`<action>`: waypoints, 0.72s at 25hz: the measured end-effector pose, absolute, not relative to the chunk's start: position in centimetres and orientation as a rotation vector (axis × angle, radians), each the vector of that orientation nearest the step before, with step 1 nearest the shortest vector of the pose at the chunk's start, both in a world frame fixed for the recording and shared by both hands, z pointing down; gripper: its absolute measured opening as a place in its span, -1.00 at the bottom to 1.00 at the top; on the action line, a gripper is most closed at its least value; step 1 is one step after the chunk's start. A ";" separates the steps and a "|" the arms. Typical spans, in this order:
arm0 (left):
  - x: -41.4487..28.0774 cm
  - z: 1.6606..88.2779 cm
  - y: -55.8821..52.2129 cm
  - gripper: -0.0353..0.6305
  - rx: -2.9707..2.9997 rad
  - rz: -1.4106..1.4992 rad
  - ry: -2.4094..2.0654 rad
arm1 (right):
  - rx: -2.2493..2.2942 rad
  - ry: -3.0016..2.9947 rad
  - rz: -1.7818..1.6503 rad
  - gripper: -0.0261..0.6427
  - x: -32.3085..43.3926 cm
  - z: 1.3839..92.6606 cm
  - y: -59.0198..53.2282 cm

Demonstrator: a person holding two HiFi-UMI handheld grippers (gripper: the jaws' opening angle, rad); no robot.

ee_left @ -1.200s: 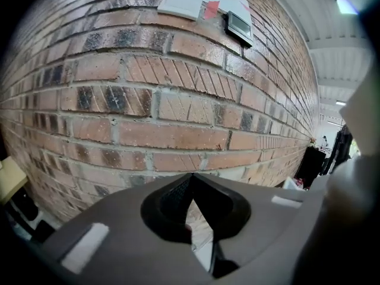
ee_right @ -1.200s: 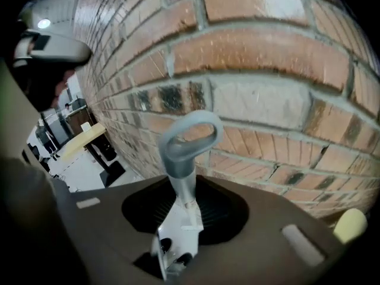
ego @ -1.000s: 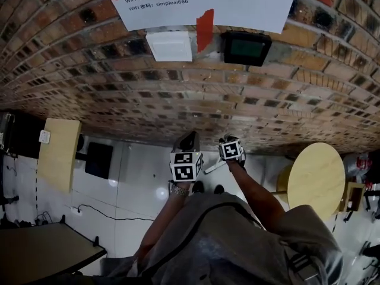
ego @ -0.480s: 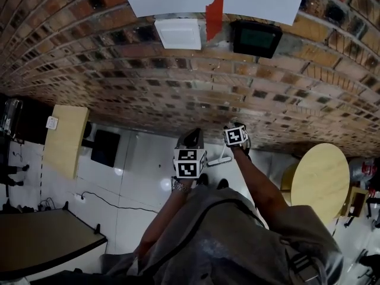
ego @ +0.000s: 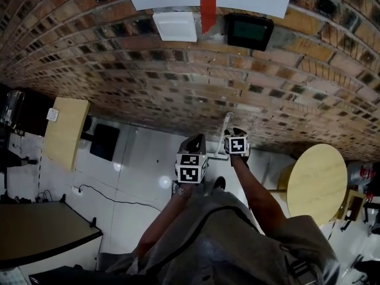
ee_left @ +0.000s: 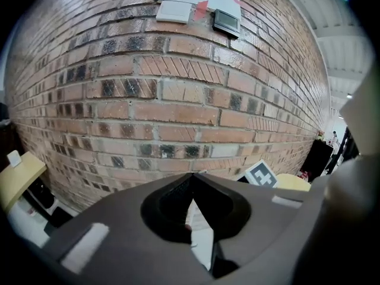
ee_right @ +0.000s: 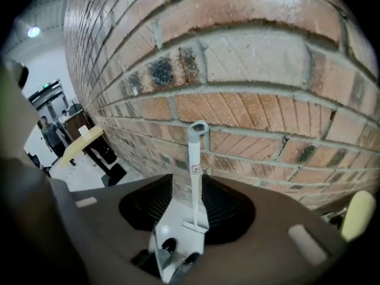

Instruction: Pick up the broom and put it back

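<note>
The broom [ego: 225, 134] is a thin white stick with a grey loop at its top. It stands on the white floor and leans on the brick wall [ego: 178, 88], with its cross bar [ego: 218, 157] at the bottom. In the right gripper view the broom handle [ee_right: 195, 177] rises between the jaws of my right gripper [ee_right: 189, 183], which is open with a gap on each side. My right gripper [ego: 233, 137] sits just right of the handle. My left gripper [ego: 194, 142] hangs to the broom's left, empty, its jaw tips [ee_left: 191, 183] meeting.
A round yellow table [ego: 317, 180] stands to the right. A yellow rectangular top [ego: 62, 138] is at the left, a dark table [ego: 41, 236] at the lower left, and a black cable [ego: 113, 202] lies on the floor. A person [ee_right: 46, 134] stands far off.
The broom lay slanted by the right gripper and now stands upright against the wall. The right gripper's jaws have come off the handle. Both grippers shifted a little.
</note>
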State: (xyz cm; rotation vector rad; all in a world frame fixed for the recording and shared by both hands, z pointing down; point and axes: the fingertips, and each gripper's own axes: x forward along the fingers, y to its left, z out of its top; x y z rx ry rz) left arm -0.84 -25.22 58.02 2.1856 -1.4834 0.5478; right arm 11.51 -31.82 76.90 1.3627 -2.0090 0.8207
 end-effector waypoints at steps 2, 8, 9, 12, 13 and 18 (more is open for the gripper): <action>-0.4 58.8 -23.9 -0.88 2.179 0.564 -1.465 | 1.393 -2.062 0.833 -0.54 11.3 75.1 -30.7; 0.9 58.6 -20.3 -0.88 2.251 0.566 -1.397 | 1.461 -2.236 0.876 -0.73 9.7 67.2 -25.4; 1.0 58.2 -19.8 -0.88 2.270 0.553 -1.381 | 1.470 -2.255 0.881 -0.75 9.3 65.7 -24.3; 0.4 57.2 -17.9 -0.88 2.306 0.500 -1.336 | 1.510 -2.281 0.926 -0.80 7.6 62.3 -20.6; -0.1 57.0 -16.8 -0.88 2.312 0.491 -1.328 | 1.521 -2.291 0.936 -0.86 6.6 61.4 -19.2; -3.7 57.5 -10.1 -0.88 2.333 0.480 -1.281 | 1.516 -2.311 0.879 -0.92 1.2 59.6 -11.2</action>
